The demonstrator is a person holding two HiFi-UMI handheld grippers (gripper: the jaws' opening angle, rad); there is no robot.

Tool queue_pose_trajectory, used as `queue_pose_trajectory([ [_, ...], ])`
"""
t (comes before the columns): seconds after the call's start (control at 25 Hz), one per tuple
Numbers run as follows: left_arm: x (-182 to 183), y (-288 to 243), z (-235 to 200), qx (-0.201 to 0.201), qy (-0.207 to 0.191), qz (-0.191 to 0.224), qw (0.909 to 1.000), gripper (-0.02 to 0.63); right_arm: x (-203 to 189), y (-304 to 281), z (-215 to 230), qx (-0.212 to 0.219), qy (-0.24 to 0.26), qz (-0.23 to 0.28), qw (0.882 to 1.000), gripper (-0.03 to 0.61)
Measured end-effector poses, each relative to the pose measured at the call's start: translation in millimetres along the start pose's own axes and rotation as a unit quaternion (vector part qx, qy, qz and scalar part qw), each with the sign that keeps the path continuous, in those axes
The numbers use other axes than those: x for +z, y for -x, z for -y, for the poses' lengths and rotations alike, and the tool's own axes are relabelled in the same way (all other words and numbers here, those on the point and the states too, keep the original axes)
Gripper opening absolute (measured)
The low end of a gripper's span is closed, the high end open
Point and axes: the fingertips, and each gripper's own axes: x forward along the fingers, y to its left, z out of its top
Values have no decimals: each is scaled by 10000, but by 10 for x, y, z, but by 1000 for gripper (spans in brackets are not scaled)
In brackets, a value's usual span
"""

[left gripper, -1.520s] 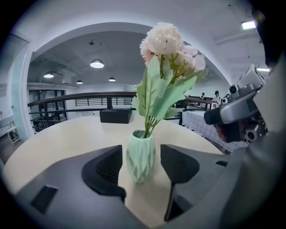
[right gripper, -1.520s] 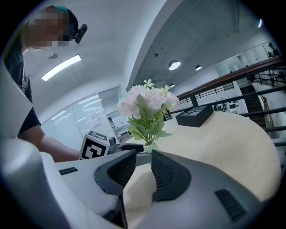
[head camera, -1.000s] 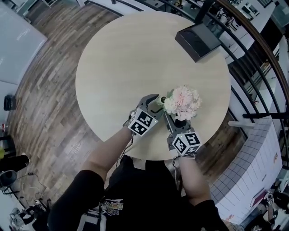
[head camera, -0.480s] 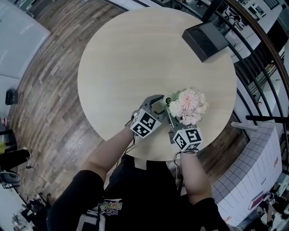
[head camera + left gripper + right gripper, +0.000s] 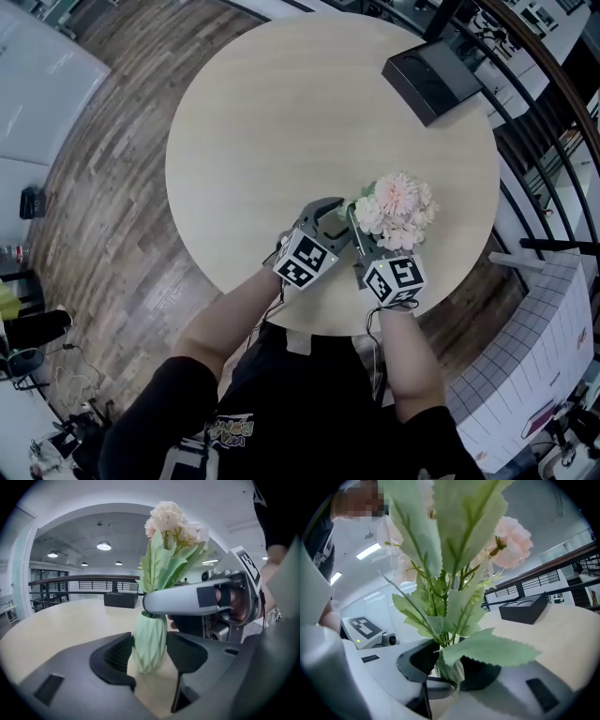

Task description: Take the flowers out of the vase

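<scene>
At the near right edge of the round table (image 5: 281, 112), the pale green vase (image 5: 150, 637) stands upright between the pads of the left gripper (image 5: 151, 654), which clamp it on both sides. Pink flowers (image 5: 398, 208) sit in the vase. The right gripper (image 5: 450, 668), whose jaws have just been closing, pinches their stems just above its mouth. A black box (image 5: 433, 80) lies at the far right, well apart.

Head view: vase (image 5: 150, 641) beneath flowers (image 5: 398, 208)
</scene>
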Motion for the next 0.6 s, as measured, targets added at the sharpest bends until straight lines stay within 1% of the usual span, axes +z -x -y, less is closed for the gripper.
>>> queue_pose_trajectory([
  [0.12, 4, 21, -9, 9, 9, -31, 10000, 236, 2, -46, 6, 57, -17, 31, 10000, 135],
  [0.36, 14, -1, -23, 34, 4, 40, 10000, 236, -1, -152, -2, 231, 91, -23, 9997, 135],
  [0.44, 15, -1, -27, 47, 29, 57, 10000, 236, -1, -164, 4, 250, 118, -23, 9996, 135],
  [0.6, -9, 9, -24, 25, 65, -21, 10000, 235, 18, -169, 27, 234, 128, -32, 9996, 113],
])
